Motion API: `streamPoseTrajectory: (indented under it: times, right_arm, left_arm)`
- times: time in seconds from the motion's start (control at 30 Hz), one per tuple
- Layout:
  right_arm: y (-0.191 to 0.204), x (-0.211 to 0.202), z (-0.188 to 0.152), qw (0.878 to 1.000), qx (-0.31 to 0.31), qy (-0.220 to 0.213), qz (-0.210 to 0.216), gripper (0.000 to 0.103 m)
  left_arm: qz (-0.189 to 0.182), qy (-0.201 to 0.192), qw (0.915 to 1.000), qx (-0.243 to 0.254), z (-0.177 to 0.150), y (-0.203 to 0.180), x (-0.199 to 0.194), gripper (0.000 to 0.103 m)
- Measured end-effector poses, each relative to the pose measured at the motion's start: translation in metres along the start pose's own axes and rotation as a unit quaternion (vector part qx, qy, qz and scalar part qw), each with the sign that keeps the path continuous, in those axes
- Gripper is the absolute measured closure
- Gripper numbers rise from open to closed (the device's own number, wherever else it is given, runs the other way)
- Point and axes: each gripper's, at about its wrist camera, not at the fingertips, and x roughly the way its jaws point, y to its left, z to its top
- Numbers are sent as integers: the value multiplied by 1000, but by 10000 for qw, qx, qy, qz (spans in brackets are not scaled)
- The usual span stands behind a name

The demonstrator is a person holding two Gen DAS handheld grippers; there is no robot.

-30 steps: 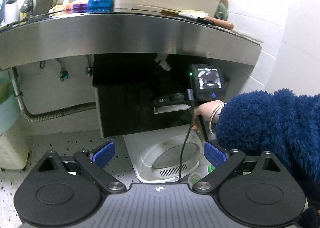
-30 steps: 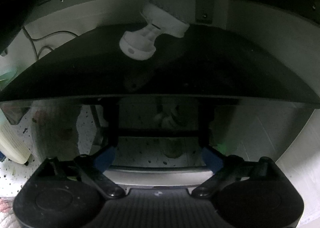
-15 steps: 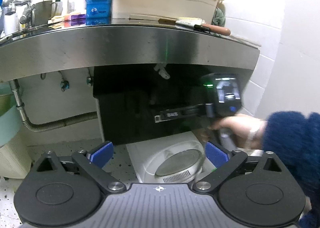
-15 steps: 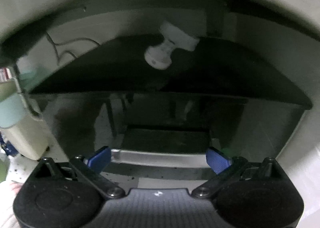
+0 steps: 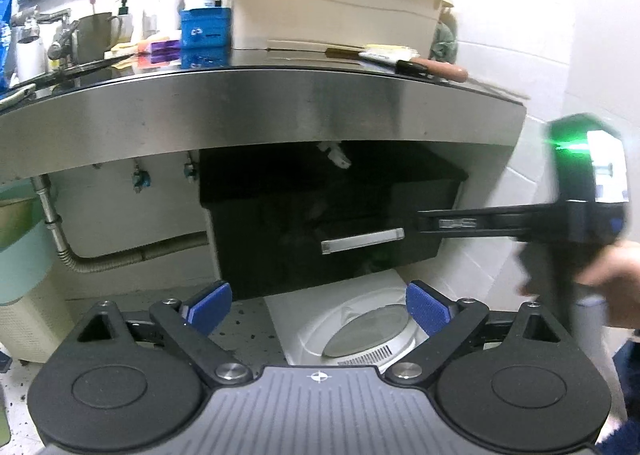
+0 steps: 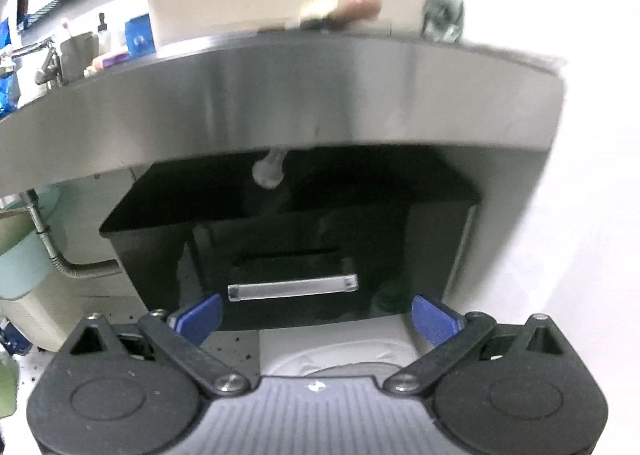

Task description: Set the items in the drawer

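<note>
The left gripper (image 5: 318, 305) stood with its blue-padded fingers spread wide and empty. The right gripper (image 6: 316, 317) was likewise spread and held nothing. Both faced the glossy black drawer front (image 6: 288, 255) under the stainless steel counter edge (image 5: 256, 107); its silver bar handle (image 6: 292, 287) lay between the right gripper's fingertips, untouched. A white scale (image 5: 360, 327) sat on the floor below.
</note>
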Motion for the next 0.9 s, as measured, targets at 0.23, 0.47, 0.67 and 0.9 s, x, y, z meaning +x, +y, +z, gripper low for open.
streamPoseTrajectory:
  times: [0.23, 0.47, 0.67, 0.9]
  right_arm:
    - [9, -60, 12, 9994, -35, -166, -287, 1]
    - [19, -79, 32, 9967, -21, 639, -494, 1]
    - [9, -70, 37, 9908, 306, 1307, -185, 2]
    - [-1, -70, 38, 9890, 589, 1257, -513, 2]
  left_arm:
    - [135, 290, 9994, -154, 10, 9, 2, 8]
    - [289, 759, 9960, -367, 25, 10, 8, 8]
    - [605, 863, 9937, -373, 43, 8, 9, 8]
    - [606, 1088, 9902, -628, 61, 13, 11, 8]
